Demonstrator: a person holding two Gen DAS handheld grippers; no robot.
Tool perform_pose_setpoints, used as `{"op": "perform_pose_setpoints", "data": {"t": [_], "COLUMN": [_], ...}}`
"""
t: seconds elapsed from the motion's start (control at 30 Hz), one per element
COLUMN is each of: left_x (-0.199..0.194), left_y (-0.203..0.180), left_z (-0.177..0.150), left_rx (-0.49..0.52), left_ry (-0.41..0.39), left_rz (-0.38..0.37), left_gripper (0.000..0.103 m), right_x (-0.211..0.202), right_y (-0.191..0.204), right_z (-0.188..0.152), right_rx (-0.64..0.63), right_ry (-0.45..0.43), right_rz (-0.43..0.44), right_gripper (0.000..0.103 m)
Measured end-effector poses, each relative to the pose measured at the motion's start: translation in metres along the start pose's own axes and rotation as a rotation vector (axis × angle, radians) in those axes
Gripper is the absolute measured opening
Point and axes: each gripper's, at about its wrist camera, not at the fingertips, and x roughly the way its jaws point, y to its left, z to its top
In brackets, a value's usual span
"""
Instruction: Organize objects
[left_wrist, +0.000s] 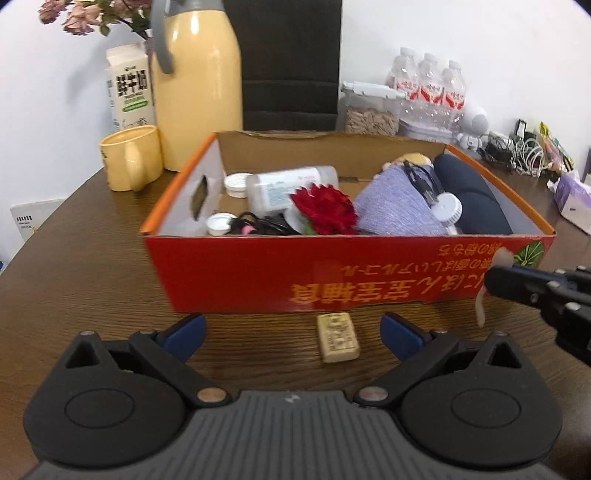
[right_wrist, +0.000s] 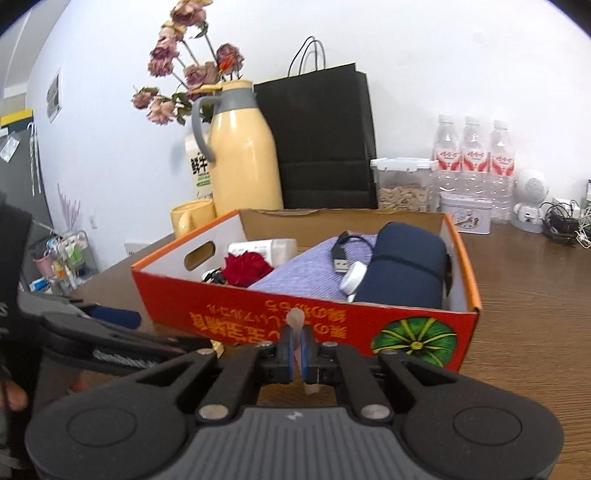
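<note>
A red cardboard box (left_wrist: 332, 273) stands open on the brown table, close in front of both grippers. It holds a red fabric flower (left_wrist: 325, 210), a clear bottle (left_wrist: 291, 188), a purple cloth (left_wrist: 391, 210), a navy pouch (right_wrist: 402, 269), a USB cable (right_wrist: 341, 258) and white lids. A small tan block (left_wrist: 338, 336) lies on the table just before the box, between the wide-apart fingers of my open left gripper (left_wrist: 291, 325). My right gripper (right_wrist: 296, 334) is shut on a thin pale translucent strip (right_wrist: 295, 318), which sticks out above and below the pads. In the left wrist view the right gripper (left_wrist: 493, 284) is at the right.
Behind the box stand a yellow thermos jug (left_wrist: 199, 85), a yellow mug (left_wrist: 129, 158), a milk carton (left_wrist: 129, 88), a black paper bag (right_wrist: 321, 136), a clear seed container (right_wrist: 402, 184), water bottles (right_wrist: 472, 155), a tin (right_wrist: 465, 212) and tangled cables (left_wrist: 517, 151). A hand (right_wrist: 13, 398) shows at the left edge.
</note>
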Motion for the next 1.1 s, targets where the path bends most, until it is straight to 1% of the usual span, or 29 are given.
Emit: {"op": "perform_pose_setpoints", "data": {"t": [0.03,0.07,0.1,0.13,0.17,0.2,0.23,0.27,0.43,0.6,0.67,0.77,0.93,1.1], "left_x": [0.002,0.004,0.006,0.008,0.009,0.011,0.010,0.009,-0.001,-0.027,-0.036,-0.046,-0.047,-0.033], "left_y": [-0.003,-0.007,-0.009,-0.011,-0.012,-0.014,-0.015,-0.015,-0.014,-0.013,-0.012,-0.009,-0.003,0.002], "left_z": [0.000,0.000,0.001,0.000,0.000,0.000,-0.002,-0.002,-0.003,0.005,0.012,0.026,0.053,0.079], "left_rx": [0.003,0.007,0.008,0.007,0.004,0.003,0.009,0.006,0.007,0.038,0.040,0.040,0.038,0.046], "left_ry": [0.007,0.014,0.019,0.027,0.036,0.045,0.033,0.033,0.012,-0.067,-0.101,-0.151,-0.217,-0.241], "left_rz": [0.003,0.003,0.002,-0.001,-0.006,-0.014,-0.009,-0.025,-0.060,-0.093,-0.093,-0.089,-0.070,-0.051], "left_gripper": [0.095,0.090,0.081,0.069,0.053,0.046,0.031,0.023,0.021,0.021,0.021,0.021,0.021,0.021], "right_x": [-0.001,-0.001,-0.002,-0.002,-0.002,-0.003,-0.004,-0.004,-0.007,-0.012,-0.014,-0.015,-0.008,0.019], "right_y": [-0.001,-0.002,-0.002,-0.002,-0.001,-0.001,-0.001,0.000,0.002,0.005,0.006,0.006,0.008,0.005], "right_z": [0.000,0.000,0.000,0.000,0.000,0.000,0.000,0.000,0.000,0.005,0.009,0.021,0.048,0.077], "right_rx": [0.003,0.005,0.006,0.006,0.005,0.003,0.001,-0.001,-0.004,-0.019,-0.025,-0.039,-0.075,-0.086], "right_ry": [-0.003,-0.006,-0.009,-0.011,-0.013,-0.015,-0.017,-0.018,-0.029,-0.051,-0.064,-0.090,-0.126,-0.125], "right_rz": [-0.001,-0.001,0.001,0.002,0.004,0.006,0.008,0.009,0.013,0.016,0.013,0.005,-0.015,-0.030], "right_gripper": [0.003,0.003,0.003,0.003,0.003,0.003,0.003,0.003,0.003,0.003,0.003,0.003,0.003,0.003]}}
